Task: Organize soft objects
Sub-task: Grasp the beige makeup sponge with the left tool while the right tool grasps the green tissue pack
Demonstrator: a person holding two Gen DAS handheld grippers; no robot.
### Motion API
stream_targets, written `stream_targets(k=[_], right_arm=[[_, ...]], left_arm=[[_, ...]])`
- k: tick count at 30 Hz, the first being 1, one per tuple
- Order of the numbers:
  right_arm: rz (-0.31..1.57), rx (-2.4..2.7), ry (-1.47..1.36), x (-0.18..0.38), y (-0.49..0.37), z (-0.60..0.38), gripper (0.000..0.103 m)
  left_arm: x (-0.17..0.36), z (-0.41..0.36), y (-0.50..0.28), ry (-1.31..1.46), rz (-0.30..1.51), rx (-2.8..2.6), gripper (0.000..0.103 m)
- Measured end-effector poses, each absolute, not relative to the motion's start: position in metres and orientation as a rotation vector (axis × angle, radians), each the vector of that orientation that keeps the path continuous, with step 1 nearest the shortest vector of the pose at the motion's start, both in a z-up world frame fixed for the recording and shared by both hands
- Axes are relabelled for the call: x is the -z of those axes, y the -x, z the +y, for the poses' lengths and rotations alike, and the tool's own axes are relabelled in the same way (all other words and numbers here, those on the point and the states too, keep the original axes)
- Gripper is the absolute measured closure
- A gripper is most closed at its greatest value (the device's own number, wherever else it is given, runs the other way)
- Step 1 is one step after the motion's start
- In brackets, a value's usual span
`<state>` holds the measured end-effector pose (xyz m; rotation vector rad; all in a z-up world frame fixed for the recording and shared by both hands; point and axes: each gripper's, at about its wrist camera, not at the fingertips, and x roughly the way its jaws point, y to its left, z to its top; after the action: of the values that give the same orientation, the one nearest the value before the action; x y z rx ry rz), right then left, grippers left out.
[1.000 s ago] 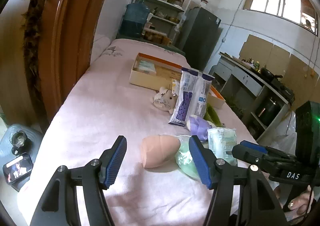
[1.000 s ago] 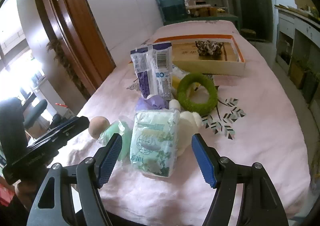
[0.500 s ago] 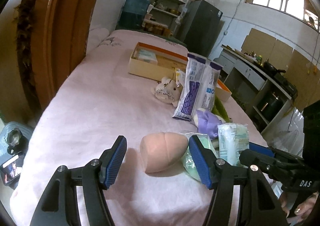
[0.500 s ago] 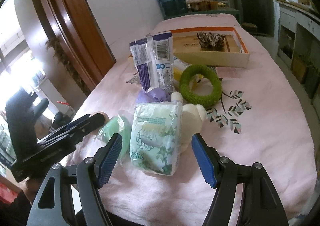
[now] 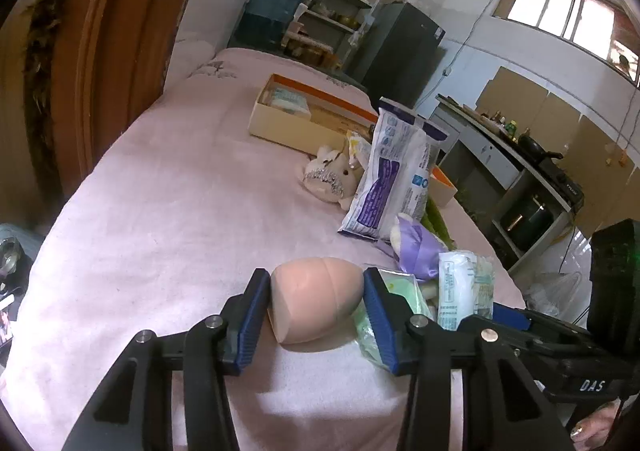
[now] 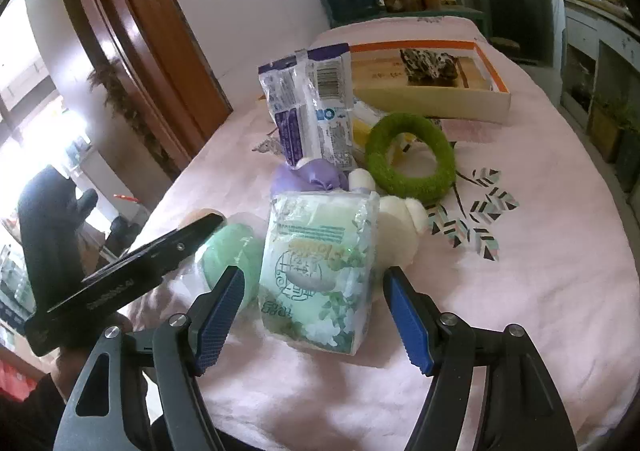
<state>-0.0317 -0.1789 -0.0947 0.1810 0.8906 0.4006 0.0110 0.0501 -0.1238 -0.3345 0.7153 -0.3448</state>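
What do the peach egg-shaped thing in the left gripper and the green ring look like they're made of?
The peach egg-shaped thing, held between the left gripper pads, looks like matte foam or soft rubber: smooth skin, a faint seam, no shine. The green ring looks fuzzy, like plush or moss-type fibre over a soft core; its surface is nubbly and dull. Neither is certain from looks alone.

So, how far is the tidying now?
Done: two items lie in the box. In hand: left gripper is shut on the peach sponge; right gripper is open around the tissue pack. Left: ring, wipes, plush toys.
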Motion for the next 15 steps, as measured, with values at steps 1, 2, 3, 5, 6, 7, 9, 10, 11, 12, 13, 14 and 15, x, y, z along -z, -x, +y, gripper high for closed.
stream_targets(k=[1, 2, 3, 5, 6, 7, 9, 10, 11, 12, 13, 14, 15], right_arm=[[0.892, -0.399, -0.18, 0.0956, 0.0312, -0.1787, 0.03], [0.895, -0.397, -0.18, 0.0962, 0.0305, -0.1785, 0.03], [0.895, -0.396, -0.179, 0.0965, 0.0301, -0.1783, 0.03], [0.892, -0.396, -0.177, 0.097, 0.0304, -0.1784, 0.03], [0.89, -0.395, -0.175, 0.097, 0.0304, -0.1782, 0.03], [0.889, -0.394, -0.173, 0.0971, 0.0304, -0.1781, 0.03], [0.887, -0.394, -0.174, 0.0976, 0.0306, -0.1786, 0.031], [0.887, -0.395, -0.175, 0.0979, 0.0305, -0.1791, 0.035], [0.887, -0.396, -0.177, 0.0982, 0.0308, -0.1794, 0.039], [0.886, -0.392, -0.178, 0.0985, 0.0311, -0.1802, 0.04], [0.885, -0.387, -0.179, 0.0984, 0.0313, -0.1818, 0.044], [0.885, -0.387, -0.184, 0.0983, 0.0316, -0.1829, 0.046], [0.884, -0.387, -0.194, 0.0981, 0.0315, -0.1848, 0.047]], left_arm=[[0.1233, 0.0498, -0.0096, 0.333, 0.713, 0.345, 0.056], [0.1229, 0.0497, -0.0089, 0.331, 0.709, 0.344, 0.056], [0.1224, 0.0494, -0.0081, 0.327, 0.705, 0.343, 0.056], [0.1206, 0.0493, -0.0066, 0.328, 0.698, 0.341, 0.056], [0.1198, 0.0495, -0.0059, 0.329, 0.693, 0.34, 0.056], [0.1189, 0.05, -0.0052, 0.328, 0.688, 0.336, 0.056], [0.1175, 0.0516, -0.0035, 0.332, 0.68, 0.331, 0.056], [0.1177, 0.0535, -0.0047, 0.334, 0.678, 0.331, 0.056], [0.1169, 0.0545, -0.0044, 0.338, 0.674, 0.328, 0.056], [0.1162, 0.0551, -0.0041, 0.34, 0.672, 0.327, 0.056], [0.1158, 0.0552, -0.0038, 0.341, 0.67, 0.327, 0.056], [0.1154, 0.0553, -0.0037, 0.341, 0.669, 0.326, 0.056], [0.1148, 0.0553, -0.0034, 0.341, 0.666, 0.326, 0.056]])
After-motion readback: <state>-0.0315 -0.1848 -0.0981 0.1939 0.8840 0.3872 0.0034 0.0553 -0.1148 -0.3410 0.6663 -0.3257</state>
